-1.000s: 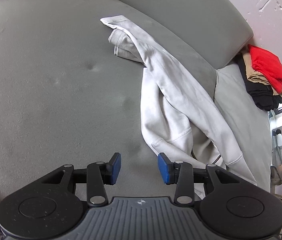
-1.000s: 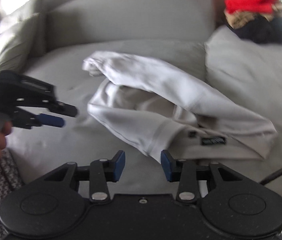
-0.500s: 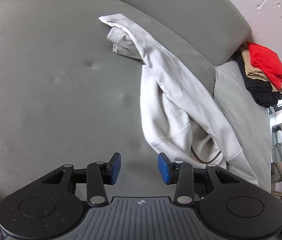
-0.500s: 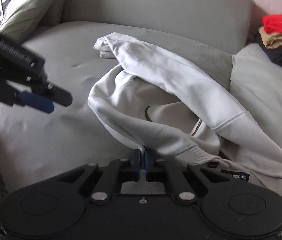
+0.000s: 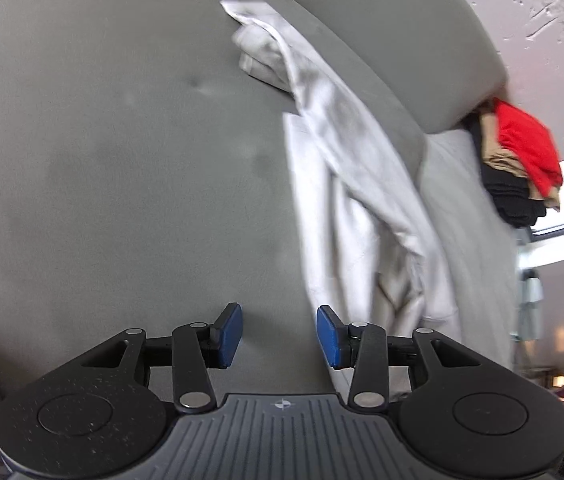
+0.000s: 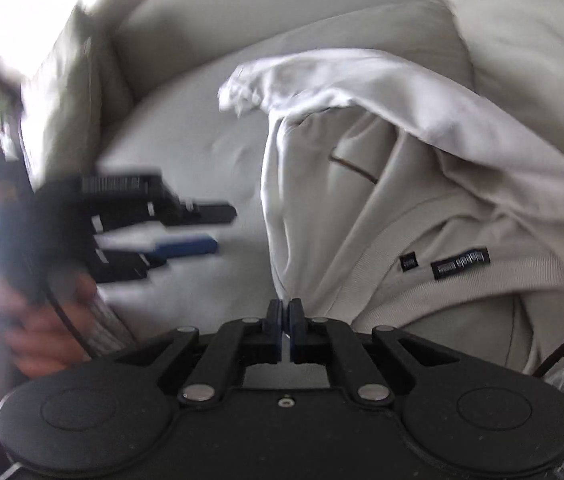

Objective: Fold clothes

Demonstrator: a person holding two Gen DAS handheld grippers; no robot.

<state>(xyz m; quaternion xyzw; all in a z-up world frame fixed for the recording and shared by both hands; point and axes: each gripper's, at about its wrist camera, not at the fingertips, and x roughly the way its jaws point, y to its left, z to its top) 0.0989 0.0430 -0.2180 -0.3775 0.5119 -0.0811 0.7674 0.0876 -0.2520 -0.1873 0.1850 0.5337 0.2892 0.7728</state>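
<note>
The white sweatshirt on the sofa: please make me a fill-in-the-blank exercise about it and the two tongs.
1. The right tongs are ____ on the hem of the white sweatshirt.
2. The left tongs are ____ and hold nothing.
3. The top garment of the folded pile is ____.
4. The sweatshirt lies on a ____ sofa.

Missing words: shut; open; red; grey

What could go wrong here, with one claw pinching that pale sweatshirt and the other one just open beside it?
1. The right gripper is shut on only a thin edge of the sweatshirt, so the cloth might slip out when pulled.
2. The left gripper is open over the bare couch cushion, holding nothing, so the sweatshirt, held at one point, may bunch rather than spread flat.
</note>
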